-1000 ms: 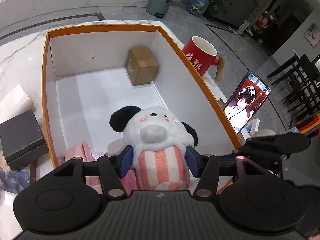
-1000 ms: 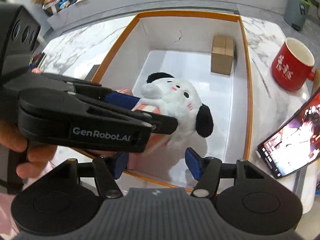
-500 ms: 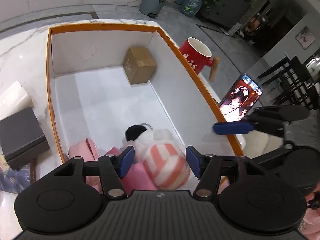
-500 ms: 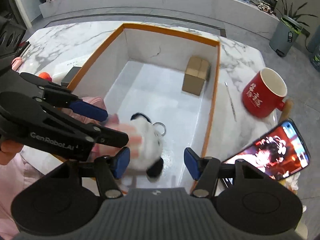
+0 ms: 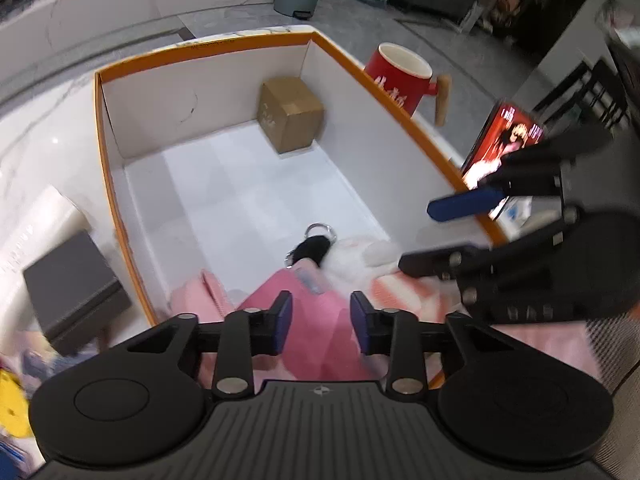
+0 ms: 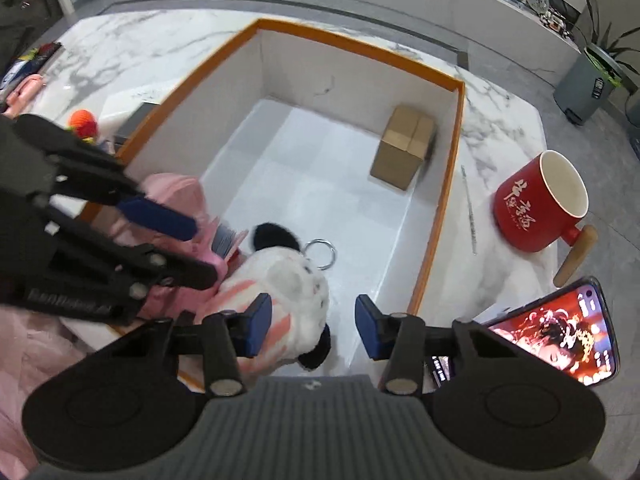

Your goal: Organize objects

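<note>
My white marble table [image 6: 132, 44], veined in grey, carries a big orange-rimmed box [image 6: 352, 42] with white walls. To the right of the box stands my red mug [image 6: 536, 204], its wooden handle pointing toward me, and between mug and box lies a thin metal rod [image 6: 469, 208]. Nearer me a phone [image 6: 560, 332] is propped up with its screen lit. On the box's left side sit a dark grey box [image 5: 74, 284] and something white [image 5: 36, 224] just behind it, and further off a small orange and red ball [image 6: 83, 122].
</note>
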Demonstrator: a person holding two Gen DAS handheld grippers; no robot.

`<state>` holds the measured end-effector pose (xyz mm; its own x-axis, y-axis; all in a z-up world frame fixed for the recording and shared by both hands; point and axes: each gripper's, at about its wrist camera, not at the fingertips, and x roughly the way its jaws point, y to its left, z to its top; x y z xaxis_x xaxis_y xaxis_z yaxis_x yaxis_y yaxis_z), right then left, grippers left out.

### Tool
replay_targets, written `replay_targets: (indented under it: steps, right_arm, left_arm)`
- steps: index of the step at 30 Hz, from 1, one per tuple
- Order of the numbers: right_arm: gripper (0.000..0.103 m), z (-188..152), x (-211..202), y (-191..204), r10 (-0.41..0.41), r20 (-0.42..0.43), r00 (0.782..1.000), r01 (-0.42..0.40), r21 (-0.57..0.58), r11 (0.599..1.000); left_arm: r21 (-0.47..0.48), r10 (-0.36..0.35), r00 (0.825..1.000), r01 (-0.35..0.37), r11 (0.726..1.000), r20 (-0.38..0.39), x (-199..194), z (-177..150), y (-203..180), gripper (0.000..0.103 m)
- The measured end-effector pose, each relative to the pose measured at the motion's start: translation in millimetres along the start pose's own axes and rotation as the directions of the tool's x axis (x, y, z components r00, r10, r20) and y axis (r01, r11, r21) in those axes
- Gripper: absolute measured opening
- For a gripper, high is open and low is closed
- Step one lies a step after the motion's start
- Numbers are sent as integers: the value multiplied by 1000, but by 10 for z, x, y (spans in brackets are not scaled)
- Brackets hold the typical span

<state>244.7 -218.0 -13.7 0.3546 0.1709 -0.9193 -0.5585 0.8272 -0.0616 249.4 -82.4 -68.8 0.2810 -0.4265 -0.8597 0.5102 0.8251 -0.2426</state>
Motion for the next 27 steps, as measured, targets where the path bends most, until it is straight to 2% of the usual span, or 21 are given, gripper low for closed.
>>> replay_targets:
  steps: [3,8,11,12,15,18,20,24,27]
  right_arm:
    - [48,77,104,-46,46,-29,999,-45,29,999]
    - [49,137,316,-19,57,-106,993,-55,16,998]
    - [65,140,372,109,47,-139,989,-54,-51,997]
    - [66,129,407,184,32,-156,987,-47,-91,995]
    - [66,108,456,280,-11,-157,987,-12,-147,989]
    - [64,118,452,256,0,-167,986,-29,-172,985]
    - [64,114,451,240,7,-170,985,-37,-177,984]
    - [64,108,441,218,19,-167,986,-50,-181,982]
    - [63,94,417,201,31,-156,987,-60,-187,980]
  left_arm:
    - [34,23,1000,-23,999,0,0,-27,-30,36]
    - [56,-20,999,18,998,42,-81,-82,10,36]
    - [121,-1,998,-6,993,64,-144,-106,-22,42]
    - [153,6,998,-16,988,63,-155,-109,-41,42]
    - [240,0,999,-9,971,36,-158,-99,-69,45]
    - [317,-3,1000,-4,948,19,-112,-32,-75,47]
    - [335,-22,1000,20,942,0,-67,48,-46,49]
    - [333,-102,990,129,934,-96,153,211,53,60]
    - [343,-75,988,119,932,-138,354,294,84,60]
